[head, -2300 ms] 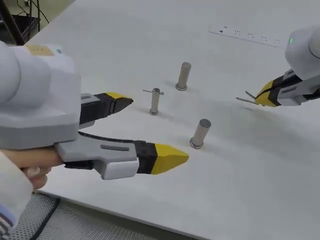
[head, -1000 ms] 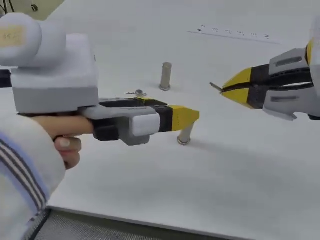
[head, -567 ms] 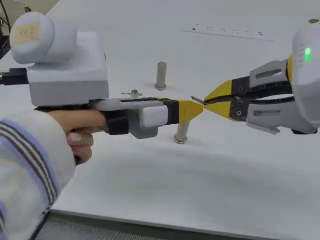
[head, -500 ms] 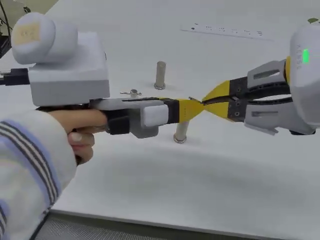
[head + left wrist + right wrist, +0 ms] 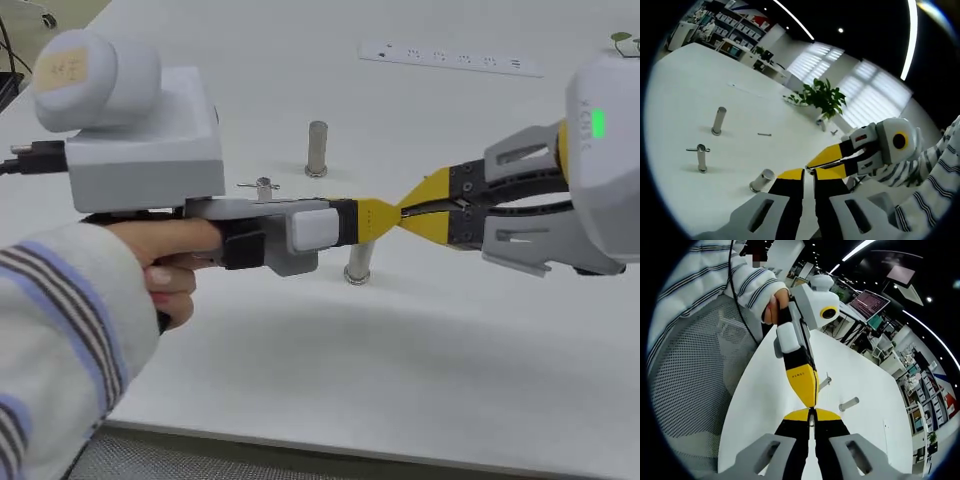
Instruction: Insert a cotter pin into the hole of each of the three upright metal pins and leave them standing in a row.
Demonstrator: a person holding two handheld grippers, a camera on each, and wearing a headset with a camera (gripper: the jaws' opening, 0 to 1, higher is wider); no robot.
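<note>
So the two grippers are nose to nose above the white table (image 5: 480, 340) right now. The left gripper (image 5: 385, 217), held in a hand (image 5: 165, 270) with a striped sleeve, has its yellow jaws pulled together with barely a slit between them. The right gripper (image 5: 412, 212) points straight back at it, tips touching, jaws clamped on a thin cotter pin (image 5: 811, 418). You only get a sliver of that pin, at the spot where the tips meet. Honestly can't tell if the left jaws have hold of it too. All three metal pins are standing. The back pin (image 5: 317, 150) is bare. The middle pin (image 5: 263, 187) peeks out from behind the left gripper and has a second cotter pin (image 5: 697, 149) stuck through its top. The near pin (image 5: 357, 268) sits just under the meeting tips, mostly hidden, and I can't see its hole from here. There's also a loose cotter pin (image 5: 764, 134) lying flat on the table beyond the pins, a power strip (image 5: 450, 58) at the far edge, and a potted plant (image 5: 822, 97) further back.
</note>
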